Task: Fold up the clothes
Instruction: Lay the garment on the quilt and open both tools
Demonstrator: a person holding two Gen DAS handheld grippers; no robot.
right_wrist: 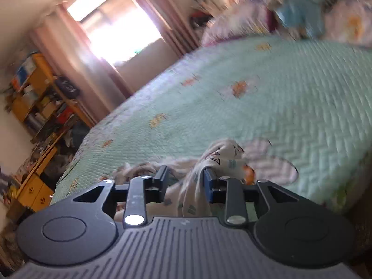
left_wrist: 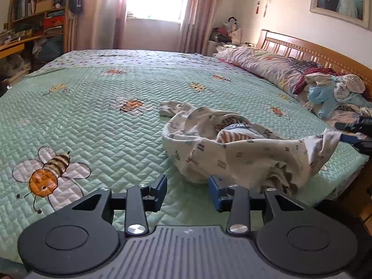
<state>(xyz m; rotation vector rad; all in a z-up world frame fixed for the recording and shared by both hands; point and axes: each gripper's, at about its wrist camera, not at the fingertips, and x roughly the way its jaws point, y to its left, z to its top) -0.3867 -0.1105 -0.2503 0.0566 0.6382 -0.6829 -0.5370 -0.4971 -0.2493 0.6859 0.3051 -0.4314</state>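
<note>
Taking the green quilted bedspread [left_wrist: 97,116] as the landmark, the left gripper [left_wrist: 187,191] hovers over its near edge with both blue-padded fingers spread apart and nothing between them. Just beyond those fingertips, and a little to their right, lies the white printed garment [left_wrist: 209,148], crumpled in a heap near the bedspread's near right corner. Its long axis runs roughly across the left camera's line of sight, from a loose end toward the middle of the bedspread to a lifted corner at the right edge. That corner rises toward the right gripper [left_wrist: 355,132], which reaches in from the bedspread's right side. In the blurred right wrist view the right gripper [right_wrist: 186,181] has a fold of the garment [right_wrist: 223,158] draped over one finger with the jaws standing apart, so whether it truly pinches the cloth cannot be told. The right hand seems the closer one; the left likely needs a short reach forward and rightward. Farther off, beyond the bedspread's far right corner, a pile of clothes [left_wrist: 334,88] rests against the headboard [left_wrist: 302,46].
</note>
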